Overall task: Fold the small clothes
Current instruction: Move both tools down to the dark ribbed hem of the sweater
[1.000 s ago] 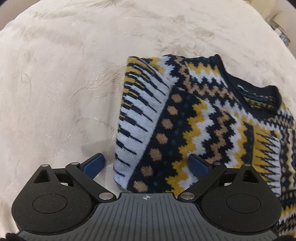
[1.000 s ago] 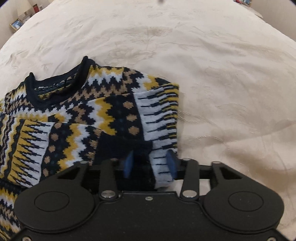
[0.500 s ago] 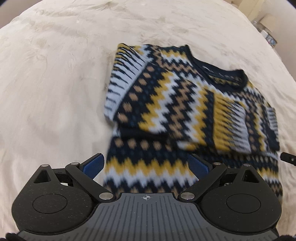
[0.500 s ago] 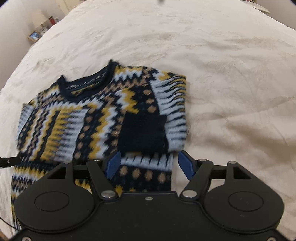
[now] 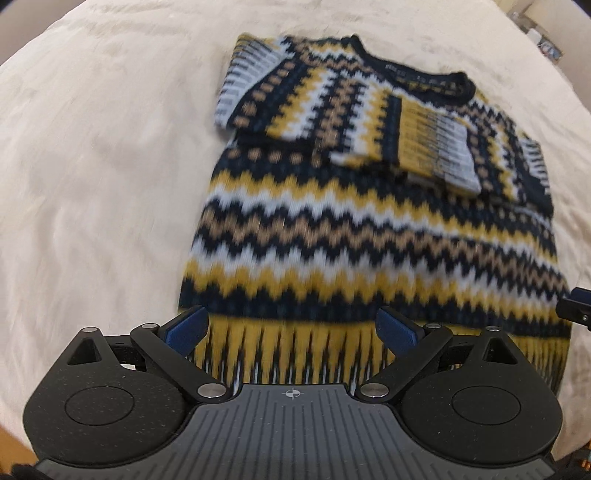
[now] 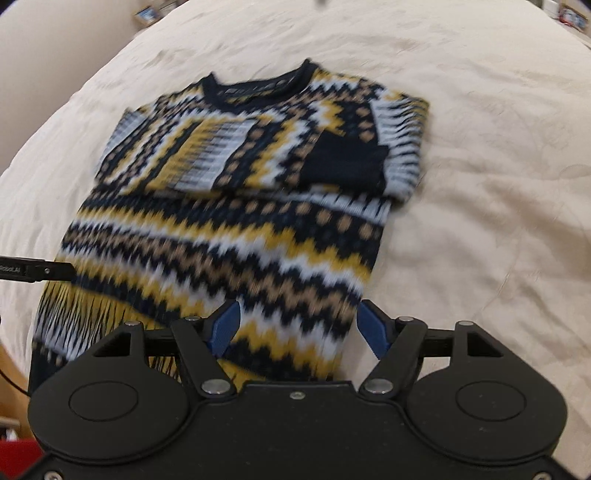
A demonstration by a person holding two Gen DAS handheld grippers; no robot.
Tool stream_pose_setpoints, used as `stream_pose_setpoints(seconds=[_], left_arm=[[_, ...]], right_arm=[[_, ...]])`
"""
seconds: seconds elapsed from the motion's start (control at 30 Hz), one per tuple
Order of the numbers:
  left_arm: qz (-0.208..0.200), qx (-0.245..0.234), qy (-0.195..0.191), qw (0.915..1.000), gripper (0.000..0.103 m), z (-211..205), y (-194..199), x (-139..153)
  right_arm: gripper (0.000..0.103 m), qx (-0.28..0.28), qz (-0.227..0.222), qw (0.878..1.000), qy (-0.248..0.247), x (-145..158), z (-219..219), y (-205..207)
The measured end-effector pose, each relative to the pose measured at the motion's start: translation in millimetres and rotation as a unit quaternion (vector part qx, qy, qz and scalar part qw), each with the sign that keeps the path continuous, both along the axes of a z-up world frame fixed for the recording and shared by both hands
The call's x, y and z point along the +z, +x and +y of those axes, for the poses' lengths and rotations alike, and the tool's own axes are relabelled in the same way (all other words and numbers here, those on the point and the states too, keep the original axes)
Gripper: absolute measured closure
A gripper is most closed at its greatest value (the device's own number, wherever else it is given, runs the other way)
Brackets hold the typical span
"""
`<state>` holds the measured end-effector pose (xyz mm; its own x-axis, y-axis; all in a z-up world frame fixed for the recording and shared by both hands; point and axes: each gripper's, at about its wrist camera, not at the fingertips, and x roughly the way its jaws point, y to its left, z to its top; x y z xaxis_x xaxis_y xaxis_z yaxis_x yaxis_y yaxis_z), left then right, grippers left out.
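A small knitted sweater [image 5: 362, 221] in navy, yellow, tan and white zigzags lies flat on a cream bedspread [image 5: 92, 166], neck at the far end, both sleeves folded across the chest. My left gripper [image 5: 291, 328] hovers open above the hem's left part, blue pads apart, nothing between them. In the right wrist view the same sweater [image 6: 229, 229] lies below my right gripper [image 6: 297, 326], which stands open over the hem's right corner and holds nothing. Each view catches a dark part of the other gripper at its edge.
The cream bedspread [image 6: 480, 184] spreads wide on all sides of the sweater. Small framed items [image 6: 147, 14] stand beyond the bed at the far left, and more clutter [image 5: 546, 40] at the far right.
Both grippers drew back from the folded sleeves to the hem end, so the whole sweater now shows. The right gripper let go of the sleeve cuff and its jaws spread wider.
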<state>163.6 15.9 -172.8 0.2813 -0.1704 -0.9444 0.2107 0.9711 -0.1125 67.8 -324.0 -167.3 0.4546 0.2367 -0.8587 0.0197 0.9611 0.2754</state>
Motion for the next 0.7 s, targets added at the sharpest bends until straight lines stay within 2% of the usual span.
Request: stream_pose_setpoints(seconds=[0.27, 0.47, 0.7], left_arm=[[0.016, -0.006, 0.023, 0.9996, 0.005, 7.2, -26.8, -5.4], [0.021, -0.028, 0.019, 0.9992, 0.005, 17.3, -36.2, -14.8], [0.033, -0.027, 0.012, 0.999, 0.005, 46.6, -49.9, -31.8]], right_arm=[[0.03, 0.017, 0.004, 1.0, 0.003, -5.0, 9.1, -23.4], [0.03, -0.005, 0.011, 1.0, -0.007, -4.3, 20.4, -39.0], [0.026, -0.041, 0.05, 0.998, -0.007, -11.4, 39.0, -60.4]])
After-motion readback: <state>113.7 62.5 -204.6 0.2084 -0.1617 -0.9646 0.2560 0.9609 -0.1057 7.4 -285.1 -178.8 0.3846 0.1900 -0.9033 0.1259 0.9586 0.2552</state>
